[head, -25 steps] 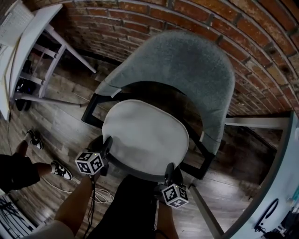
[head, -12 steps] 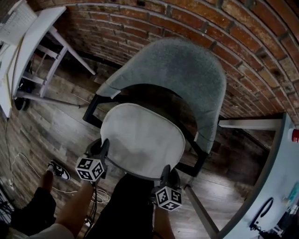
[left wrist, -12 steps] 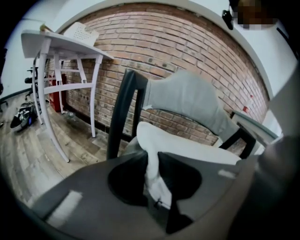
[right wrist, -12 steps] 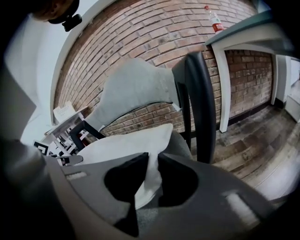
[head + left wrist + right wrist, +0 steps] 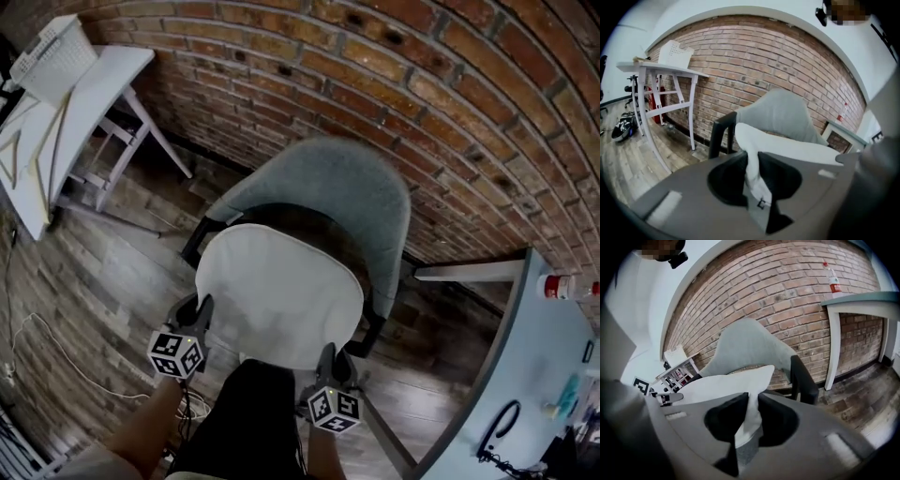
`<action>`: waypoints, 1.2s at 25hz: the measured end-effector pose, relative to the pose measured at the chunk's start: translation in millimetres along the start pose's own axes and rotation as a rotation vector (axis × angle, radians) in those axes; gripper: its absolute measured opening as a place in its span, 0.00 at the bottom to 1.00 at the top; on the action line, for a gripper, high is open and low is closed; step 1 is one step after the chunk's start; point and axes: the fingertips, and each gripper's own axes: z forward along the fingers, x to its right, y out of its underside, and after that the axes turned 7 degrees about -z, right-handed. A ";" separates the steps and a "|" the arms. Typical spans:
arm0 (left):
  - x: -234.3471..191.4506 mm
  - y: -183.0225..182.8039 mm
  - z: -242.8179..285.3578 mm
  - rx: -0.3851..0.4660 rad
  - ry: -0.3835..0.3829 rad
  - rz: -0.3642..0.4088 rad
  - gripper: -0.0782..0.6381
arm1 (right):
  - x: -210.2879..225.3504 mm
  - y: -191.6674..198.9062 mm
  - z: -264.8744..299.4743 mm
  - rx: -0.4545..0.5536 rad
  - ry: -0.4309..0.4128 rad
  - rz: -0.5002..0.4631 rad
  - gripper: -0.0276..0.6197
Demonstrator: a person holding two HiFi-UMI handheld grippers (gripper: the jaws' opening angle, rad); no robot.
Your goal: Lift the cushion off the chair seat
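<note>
While the brick wall fills the bkgd, the grey chair w/ black arms stands just in front of it; the white cushion lies over the seat, in front of the backrest, its near edge pinched at both corners; whether its far edge touches the seat I can't tell; my left claw is clamped on the near-left corner, fabric bunched btwn the jaws; my right claw is clamped likewise on the near-right corner; a small red-capped bottle stands on the pale table at right.
</note>
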 end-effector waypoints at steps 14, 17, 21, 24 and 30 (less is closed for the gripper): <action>57.7 -101.6 -83.3 0.103 0.007 0.014 0.19 | -30.7 -115.2 -74.4 0.074 -0.037 -0.048 0.13; 67.0 -124.2 -101.1 0.130 -0.002 0.043 0.19 | -40.0 -138.4 -88.2 0.088 -0.053 -0.056 0.13; 82.0 -146.3 -122.4 0.162 -0.006 0.042 0.19 | -46.0 -166.5 -105.7 0.106 -0.065 -0.064 0.13; 93.8 -161.9 -133.6 0.187 0.003 0.034 0.19 | -46.3 -188.5 -116.0 0.125 -0.079 -0.062 0.13; 117.8 -193.8 -150.5 0.231 0.014 0.063 0.19 | -49.3 -225.5 -136.3 0.163 -0.089 -0.083 0.13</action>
